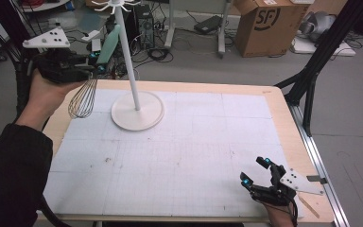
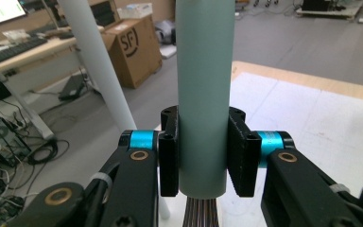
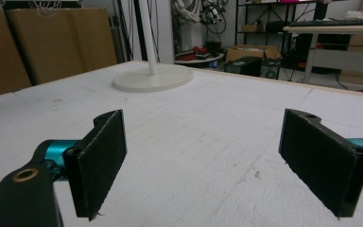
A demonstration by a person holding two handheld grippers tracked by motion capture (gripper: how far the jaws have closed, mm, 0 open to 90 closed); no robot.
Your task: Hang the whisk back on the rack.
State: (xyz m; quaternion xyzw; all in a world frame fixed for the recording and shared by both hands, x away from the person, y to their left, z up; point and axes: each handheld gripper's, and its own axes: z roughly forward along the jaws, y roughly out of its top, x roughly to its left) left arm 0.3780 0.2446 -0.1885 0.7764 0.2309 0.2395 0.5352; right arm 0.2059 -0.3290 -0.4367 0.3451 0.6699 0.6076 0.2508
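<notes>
A whisk with a pale green handle and a wire head hangs in the air at the table's far left. My left gripper is shut on that handle, wires pointing down toward the table. In the left gripper view the green handle is pinched between both black pads, with the wires just below. A white stand with a tall pole and hooks at its top rises just right of the whisk. My right gripper rests open near the table's front right, with nothing between its jaws.
The table is covered by a white gridded mat with a wooden rim. The stand's round base lies far ahead in the right gripper view. Cardboard boxes, cables and a black tripod leg stand on the floor beyond the table.
</notes>
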